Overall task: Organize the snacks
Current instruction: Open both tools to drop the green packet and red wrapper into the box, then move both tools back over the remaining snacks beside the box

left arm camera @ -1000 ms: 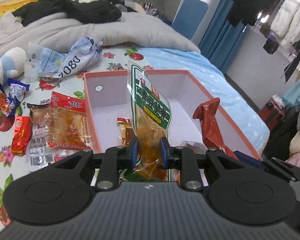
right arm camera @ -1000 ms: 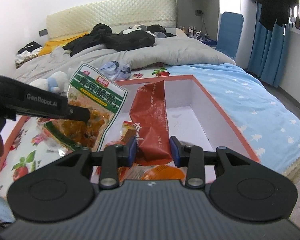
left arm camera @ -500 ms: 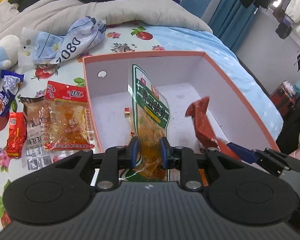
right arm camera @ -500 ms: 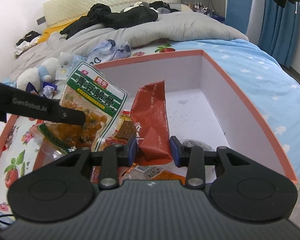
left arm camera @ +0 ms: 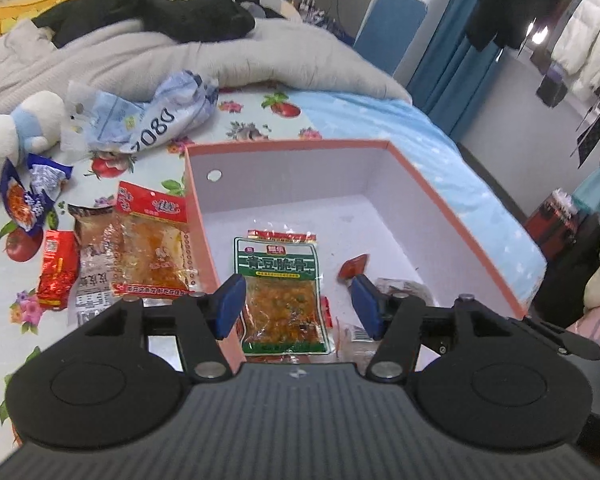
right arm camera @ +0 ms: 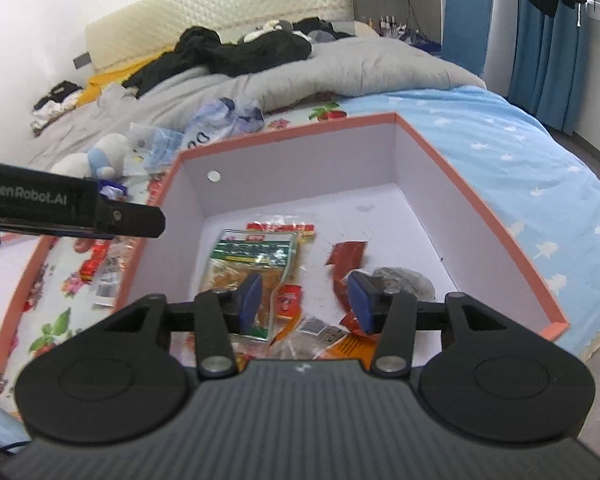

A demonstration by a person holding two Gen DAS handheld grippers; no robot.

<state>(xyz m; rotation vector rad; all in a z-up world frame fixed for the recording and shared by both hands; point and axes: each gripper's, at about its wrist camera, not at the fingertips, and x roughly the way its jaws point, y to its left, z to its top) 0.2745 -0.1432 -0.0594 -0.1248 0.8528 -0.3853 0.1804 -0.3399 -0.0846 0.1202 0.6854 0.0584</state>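
With both grippers' jaws just opened and empty, green packet (left arm camera: 278, 280) and red packet (right arm camera: 346, 258) flat inside pink box (left arm camera: 460, 216).

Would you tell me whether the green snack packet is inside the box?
Inside: the green snack packet lies flat on the box floor.

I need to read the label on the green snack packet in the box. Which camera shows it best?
The left wrist view: the green snack packet lies flat in the box, facing the camera, sharp, between the open left gripper fingers. In the right wrist view the packet is blurred, foreshortened and partly hidden by a finger.
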